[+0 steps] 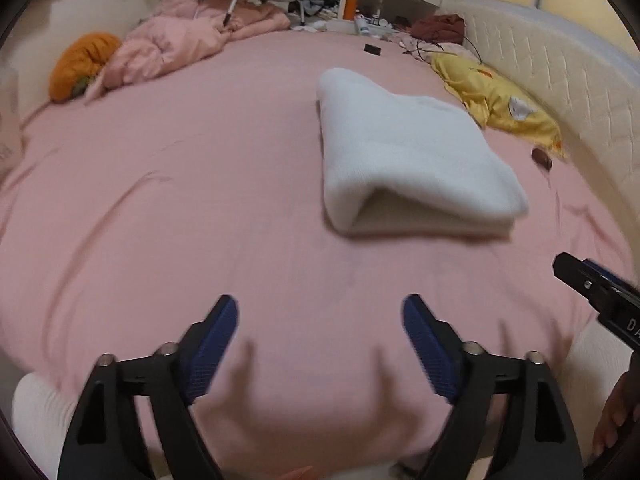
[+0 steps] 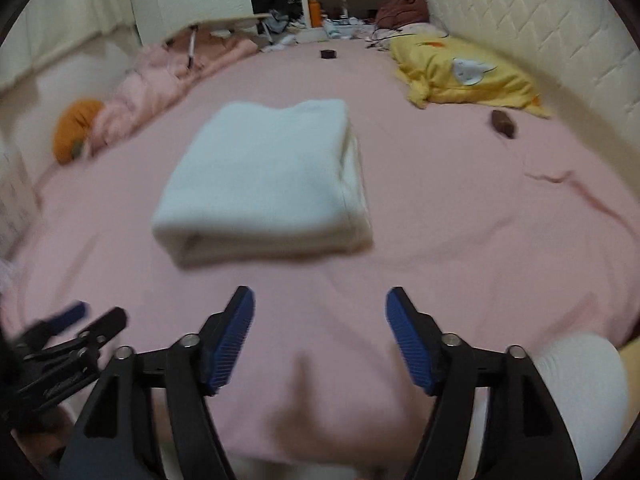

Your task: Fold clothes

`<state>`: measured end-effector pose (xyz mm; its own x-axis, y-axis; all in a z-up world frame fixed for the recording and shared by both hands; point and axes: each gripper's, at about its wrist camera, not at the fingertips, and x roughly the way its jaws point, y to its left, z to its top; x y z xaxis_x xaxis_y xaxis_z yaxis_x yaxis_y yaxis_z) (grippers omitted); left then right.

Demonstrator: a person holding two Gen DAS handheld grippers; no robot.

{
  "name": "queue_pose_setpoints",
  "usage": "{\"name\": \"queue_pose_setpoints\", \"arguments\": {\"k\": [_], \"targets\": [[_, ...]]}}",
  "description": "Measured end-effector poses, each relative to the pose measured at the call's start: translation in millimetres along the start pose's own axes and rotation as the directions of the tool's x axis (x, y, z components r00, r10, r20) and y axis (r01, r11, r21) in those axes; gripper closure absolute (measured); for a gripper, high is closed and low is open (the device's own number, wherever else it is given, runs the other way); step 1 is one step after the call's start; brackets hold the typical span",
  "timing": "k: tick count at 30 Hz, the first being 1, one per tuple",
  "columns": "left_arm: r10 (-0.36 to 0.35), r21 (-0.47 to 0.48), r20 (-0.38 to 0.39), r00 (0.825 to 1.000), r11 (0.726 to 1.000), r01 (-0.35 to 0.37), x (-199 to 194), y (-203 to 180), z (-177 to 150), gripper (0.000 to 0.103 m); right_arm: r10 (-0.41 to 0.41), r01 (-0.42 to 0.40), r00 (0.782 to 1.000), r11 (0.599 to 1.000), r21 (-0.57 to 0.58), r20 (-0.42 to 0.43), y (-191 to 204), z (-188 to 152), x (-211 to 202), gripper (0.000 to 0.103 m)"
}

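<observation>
Now both views look down across a wide bed covered by a smooth pink sheet (image 1: pixel 160 184). A white, thick, fleecy garment folded into a neat rectangular stack (image 1: pixel 404 152) lies flat on the sheet near the middle of the bed, touched by neither tool. In the right wrist view the same folded stack (image 2: pixel 264 176) sits ahead and slightly left of the tool.

The left tool (image 1: pixel 320 320) hangs above bare sheet near the bed's close edge, its two black arms with ribbed blue pads (image 1: pixel 216 344) spread wide, with nothing between them. The right tool (image 2: pixel 320 312) is likewise spread wide and empty over bare sheet. Each tool shows at the edge of the other's view: the right one as a black tip at the right edge of the left wrist view, the left one blurred at the lower left of the right wrist view.

Against the white quilted headboard (image 2: pixel 540 40) on the right lies a crumpled yellow pillow or blanket (image 2: pixel 460 76). Just beside it on the sheet is a small dark brown object (image 2: pixel 503 123), too blurred to identify. Along the far left side lie a bunched pink quilt (image 1: pixel 172 44) and an orange round cushion (image 1: pixel 80 64). A small dark box (image 2: pixel 328 54) rests at the far end, with clutter and white furniture beyond.
</observation>
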<state>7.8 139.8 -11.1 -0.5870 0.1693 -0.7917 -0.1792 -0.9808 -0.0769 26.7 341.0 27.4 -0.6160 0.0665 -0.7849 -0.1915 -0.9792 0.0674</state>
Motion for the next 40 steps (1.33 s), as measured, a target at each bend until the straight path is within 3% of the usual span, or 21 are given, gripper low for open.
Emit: {"name": "queue_pose_setpoints", "arguments": {"k": [3, 6, 10, 13, 19, 31, 40], "targets": [[0.053, 0.076, 0.031, 0.998, 0.996, -0.055, -11, -14, -17, 0.010, 0.060, -0.060, 0.998, 0.998, 0.012, -0.011, 4, -22, -9, 0.028], [0.084, 0.141, 0.090, 0.992, 0.985, -0.097, -24, -25, -16, 0.004, 0.059, -0.058, 0.998, 0.998, -0.032, 0.030, 17, -24, -20, 0.028], [0.031, 0.104, 0.112, 0.993, 0.994, -0.043, -39, -21, -14, 0.003, 0.048, -0.041, 0.994, 0.997, -0.073, 0.096, 25, -26, -34, 0.028], [0.037, 0.071, 0.111, 0.993, 0.996, -0.045, -43, -16, -14, 0.003, 0.033, -0.025, 0.993, 0.997, -0.071, 0.111, 28, -27, -40, 0.028], [0.067, 0.040, 0.098, 0.993, 0.997, -0.071, -43, -11, -16, 0.003, 0.026, -0.022, 0.994, 0.999, -0.044, 0.102, 25, -25, -43, 0.028], [0.043, 0.006, 0.069, 0.997, 0.999, -0.044, -40, -7, -16, 0.003, 0.039, -0.034, 0.995, 0.998, -0.050, 0.090, 24, -26, -41, 0.028], [0.040, -0.018, 0.106, 0.994, 0.999, -0.038, -43, -3, -14, 0.003, 0.046, -0.043, 0.996, 0.998, -0.041, 0.073, 23, -27, -37, 0.028]]}}
